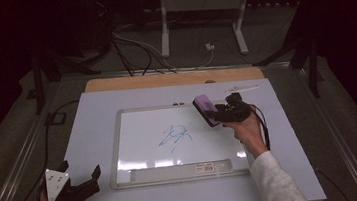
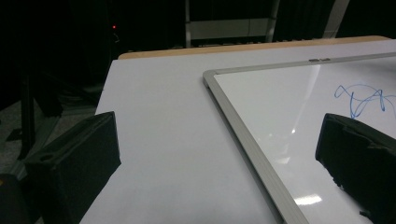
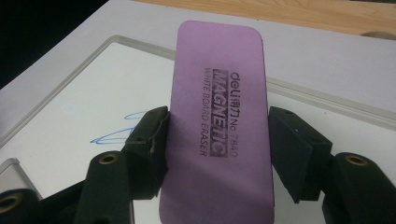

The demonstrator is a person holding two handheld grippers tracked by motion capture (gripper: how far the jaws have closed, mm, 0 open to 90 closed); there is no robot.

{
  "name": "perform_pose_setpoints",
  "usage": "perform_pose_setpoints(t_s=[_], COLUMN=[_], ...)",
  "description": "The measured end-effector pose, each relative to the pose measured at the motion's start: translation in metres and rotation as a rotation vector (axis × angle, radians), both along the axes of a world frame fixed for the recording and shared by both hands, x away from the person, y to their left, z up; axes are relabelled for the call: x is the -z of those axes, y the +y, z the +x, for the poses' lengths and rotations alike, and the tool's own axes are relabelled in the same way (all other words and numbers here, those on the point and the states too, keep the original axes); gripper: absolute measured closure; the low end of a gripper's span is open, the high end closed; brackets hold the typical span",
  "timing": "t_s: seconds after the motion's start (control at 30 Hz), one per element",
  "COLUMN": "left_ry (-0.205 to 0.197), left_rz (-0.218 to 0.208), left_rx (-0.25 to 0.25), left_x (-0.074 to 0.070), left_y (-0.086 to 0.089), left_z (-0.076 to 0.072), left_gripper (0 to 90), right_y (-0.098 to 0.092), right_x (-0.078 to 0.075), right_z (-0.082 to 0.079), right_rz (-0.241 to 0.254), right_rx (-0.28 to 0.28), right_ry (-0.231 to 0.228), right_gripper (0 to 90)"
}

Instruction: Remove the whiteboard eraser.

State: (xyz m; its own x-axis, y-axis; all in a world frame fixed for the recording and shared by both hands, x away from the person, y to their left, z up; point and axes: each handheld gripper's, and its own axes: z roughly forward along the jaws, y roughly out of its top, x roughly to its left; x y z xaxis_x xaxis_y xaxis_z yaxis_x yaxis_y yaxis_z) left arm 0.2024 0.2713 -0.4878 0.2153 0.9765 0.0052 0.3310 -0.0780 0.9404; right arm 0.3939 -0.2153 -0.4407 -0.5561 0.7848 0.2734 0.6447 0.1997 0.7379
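**Tongs on the eraser, scribble not yet wiped**

Right gripper point(image 1: 222, 112) holds the purple eraser point(image 1: 202, 109) by its long sides, both jaws pressed against its edges; the right gripper view shows the printed face of the eraser point(image 3: 219, 126) turned up toward the camera, jaw pads tight on either side. In the high view it hangs above the upper right part of the whiteboard point(image 1: 135, 135), up and to the right of the blue scribble point(image 1: 174, 135), apparently clear of the board's surface (contact cannot be ruled out from this angle).

Left gripper point(image 1: 82, 183) rests at the near left corner of the table point(image 1: 92, 109), jaws spread wide with nothing between them, just outside the whiteboard's point(image 2: 243, 135) frame.

Step in hand, as judged: eraser picked up and carried toward the mark, wiping not begun, since the scribble point(image 2: 362, 98) reads whole and unsmeared.

Next move likely calls for tipping the felt side flat onto the board, lowering to the scribble and sweeping across it with even pressure. The free gripper may need to pin the frame so that the board does not slide.
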Motion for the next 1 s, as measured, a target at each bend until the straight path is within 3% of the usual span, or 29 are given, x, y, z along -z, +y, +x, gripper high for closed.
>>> perform_pose_setpoints(t_s=[1.0], left_ry=[0.005], left_rz=[0.001], left_rx=[0.001], left_x=[0.001], left_y=[0.0], left_z=[0.0], left_gripper=[0.6], right_y=[0.022], right_x=[-0.004], right_z=[-0.008], right_rz=[0.01], right_rx=[-0.089], right_ry=[-0.019], right_gripper=[40.9])
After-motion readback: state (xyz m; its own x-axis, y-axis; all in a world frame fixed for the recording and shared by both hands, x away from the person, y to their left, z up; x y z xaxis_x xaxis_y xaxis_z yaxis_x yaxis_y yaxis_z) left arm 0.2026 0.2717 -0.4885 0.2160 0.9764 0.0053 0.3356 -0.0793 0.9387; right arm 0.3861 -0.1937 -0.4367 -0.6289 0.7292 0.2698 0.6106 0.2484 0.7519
